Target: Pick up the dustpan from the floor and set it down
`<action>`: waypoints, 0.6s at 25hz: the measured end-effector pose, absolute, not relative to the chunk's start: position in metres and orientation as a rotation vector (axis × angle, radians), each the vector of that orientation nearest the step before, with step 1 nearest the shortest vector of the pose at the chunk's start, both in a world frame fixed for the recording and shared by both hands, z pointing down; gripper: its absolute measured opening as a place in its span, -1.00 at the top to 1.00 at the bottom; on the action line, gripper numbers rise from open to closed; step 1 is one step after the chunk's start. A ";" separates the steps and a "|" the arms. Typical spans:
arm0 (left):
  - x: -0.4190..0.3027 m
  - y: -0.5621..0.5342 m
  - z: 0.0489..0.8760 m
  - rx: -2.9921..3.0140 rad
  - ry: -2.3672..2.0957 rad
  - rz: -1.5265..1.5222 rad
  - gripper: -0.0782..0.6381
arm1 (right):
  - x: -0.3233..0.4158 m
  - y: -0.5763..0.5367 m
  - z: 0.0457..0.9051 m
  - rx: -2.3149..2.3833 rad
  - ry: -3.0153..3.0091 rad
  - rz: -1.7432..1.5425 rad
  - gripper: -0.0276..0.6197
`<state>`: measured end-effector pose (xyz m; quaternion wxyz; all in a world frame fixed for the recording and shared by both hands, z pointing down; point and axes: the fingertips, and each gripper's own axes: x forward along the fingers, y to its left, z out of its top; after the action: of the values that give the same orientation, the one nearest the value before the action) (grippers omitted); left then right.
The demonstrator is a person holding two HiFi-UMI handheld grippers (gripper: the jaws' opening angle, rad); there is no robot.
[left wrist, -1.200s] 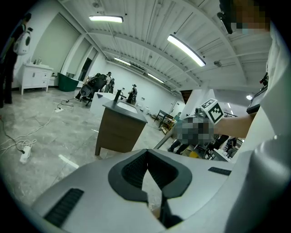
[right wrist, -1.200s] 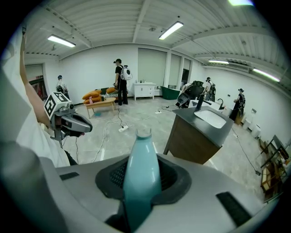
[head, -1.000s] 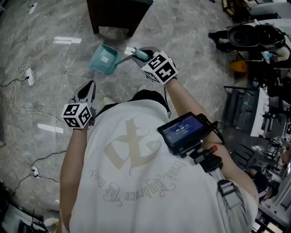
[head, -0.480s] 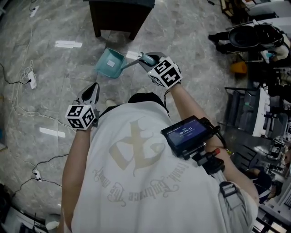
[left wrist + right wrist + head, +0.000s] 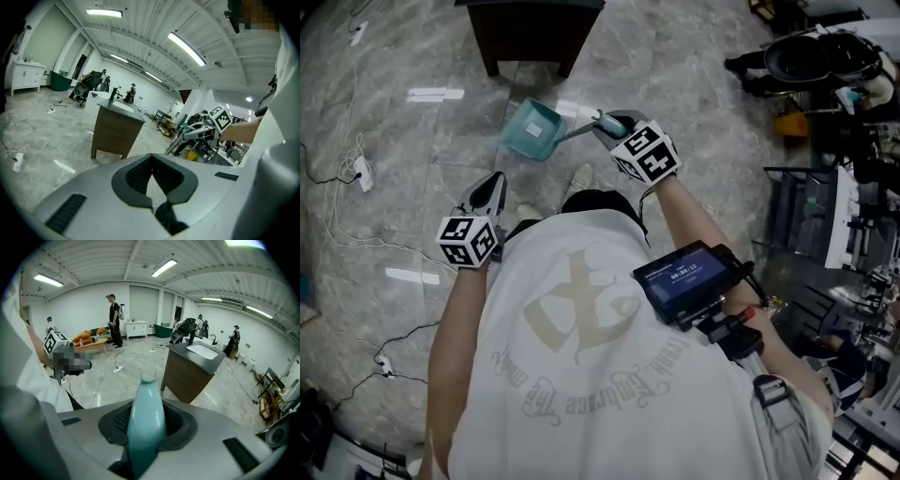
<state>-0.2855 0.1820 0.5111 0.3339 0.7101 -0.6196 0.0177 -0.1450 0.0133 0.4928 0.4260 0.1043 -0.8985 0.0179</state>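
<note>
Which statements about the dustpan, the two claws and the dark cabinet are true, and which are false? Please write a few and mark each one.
1. The right claw grips the dustpan by its handle. True.
2. The left claw holds a brush. False: it holds nothing.
3. The dustpan is teal. True.
4. The dustpan lies inside the cabinet. False: it is outside, in front of it.

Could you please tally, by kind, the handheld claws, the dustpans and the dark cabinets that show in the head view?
claws: 2, the left claw and the right claw
dustpan: 1, teal, its handle in the right claw
cabinet: 1
total: 4
</note>
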 end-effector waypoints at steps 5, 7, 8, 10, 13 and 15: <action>-0.284 0.173 0.513 1.844 -1.617 0.071 0.75 | -0.130 -0.003 0.508 0.294 -2.228 0.081 0.60; -0.281 0.170 0.515 1.836 -1.612 0.091 0.75 | -0.123 -0.010 0.515 0.307 -2.221 0.104 0.60; -0.280 0.166 0.516 1.833 -1.611 0.100 0.75 | -0.119 -0.015 0.518 0.315 -2.218 0.116 0.60; -0.277 0.158 0.517 1.827 -1.607 0.114 0.75 | -0.111 -0.023 0.523 0.329 -2.213 0.141 0.60; -0.268 0.142 0.518 1.839 -1.580 0.140 0.75 | -0.098 -0.036 0.530 0.341 -2.200 0.173 0.60; -0.261 0.129 0.520 1.850 -1.559 0.160 0.75 | -0.090 -0.046 0.535 0.350 -2.190 0.192 0.60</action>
<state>-0.2611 0.1292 0.5200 0.3506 0.7146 -0.6022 0.0619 -0.0896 -0.0463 0.5352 0.4417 0.1411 -0.8826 0.0772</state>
